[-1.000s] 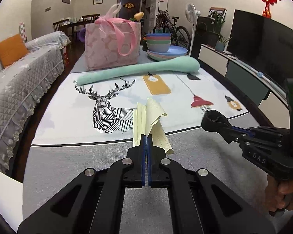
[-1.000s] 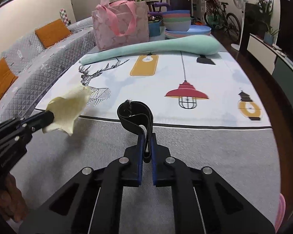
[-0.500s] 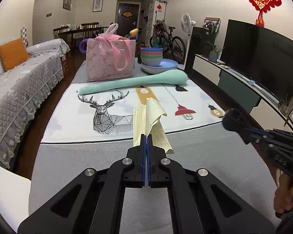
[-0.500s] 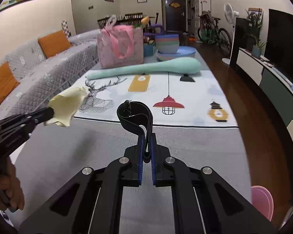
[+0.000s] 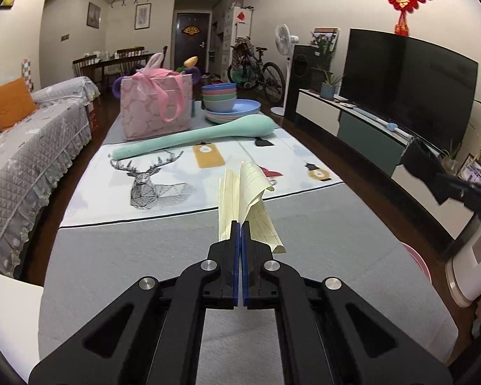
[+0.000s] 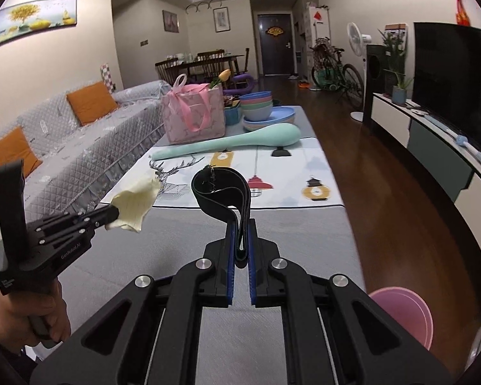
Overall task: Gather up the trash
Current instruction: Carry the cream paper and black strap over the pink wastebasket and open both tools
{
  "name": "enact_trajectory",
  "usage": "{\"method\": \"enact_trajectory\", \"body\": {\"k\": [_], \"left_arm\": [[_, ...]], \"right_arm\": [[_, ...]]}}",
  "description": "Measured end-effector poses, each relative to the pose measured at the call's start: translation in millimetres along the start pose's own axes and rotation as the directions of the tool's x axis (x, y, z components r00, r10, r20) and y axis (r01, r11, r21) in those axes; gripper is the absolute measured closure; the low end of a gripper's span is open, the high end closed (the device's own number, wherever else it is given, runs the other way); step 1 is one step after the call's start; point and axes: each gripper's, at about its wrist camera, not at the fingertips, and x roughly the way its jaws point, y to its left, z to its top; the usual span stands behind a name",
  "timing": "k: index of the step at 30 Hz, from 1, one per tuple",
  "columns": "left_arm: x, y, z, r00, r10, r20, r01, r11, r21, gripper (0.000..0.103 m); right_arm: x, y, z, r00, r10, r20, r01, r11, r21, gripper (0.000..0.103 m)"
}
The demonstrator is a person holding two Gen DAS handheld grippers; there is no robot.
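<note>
The long desk (image 5: 320,256), covered in grey cloth with a white printed panel in its middle, fills most of both views and serves as the landmark here. Beside its left edge runs a grey quilted sofa (image 6: 89,147) with orange cushions; off its right edge stands a dark television (image 5: 407,80) on a low cabinet. At the desk's far end sit a pink gift bag (image 5: 155,106) with ribbon handles and, just beside it, a stack of pastel bowls (image 5: 219,98) on plates. In front of those, lying across the desk at the far edge of the printed panel, is a long mint-green club-shaped object (image 5: 195,136). Below the desk's near right corner, on the floor, is a pink round bin (image 6: 400,317).

Above the desk's near grey part, the left gripper (image 5: 240,224) has its jaws pressed together on a crumpled sheet of lined yellow paper (image 5: 248,192), held clear of the cloth. To its right, also above the near part of the desk, the right gripper (image 6: 240,224) is nearly closed, pinching a looped black strap (image 6: 221,192) that curls upward from its fingertips. A hand (image 6: 32,314) grips the left gripper's handle.
</note>
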Motion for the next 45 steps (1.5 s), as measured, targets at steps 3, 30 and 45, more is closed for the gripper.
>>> {"method": "enact_trajectory", "body": {"k": [3,30,45], "left_arm": [[-5.1,-11.4,-3.5,1.000,-0.021,0.005,0.021,1.000,0.003,0.102],[8.2,-178.1,-26.9,0.973,-0.228,-0.025,0.229,0.961,0.158,0.102],[49.3,-286.1,-55.7,0.943,-0.307,-0.130,0.328,0.924,0.195,0.102]], "right_arm": [[-16.1,-15.0,-2.9,1.000,-0.021,0.019,0.020,1.000,0.013,0.096],[-105.5,-173.8,-57.6,0.975,-0.223,0.019,0.219,0.968,0.125,0.096],[-111.2,-240.7,-94.4,0.964,-0.263,-0.040,0.266,0.945,0.191,0.096]]}}
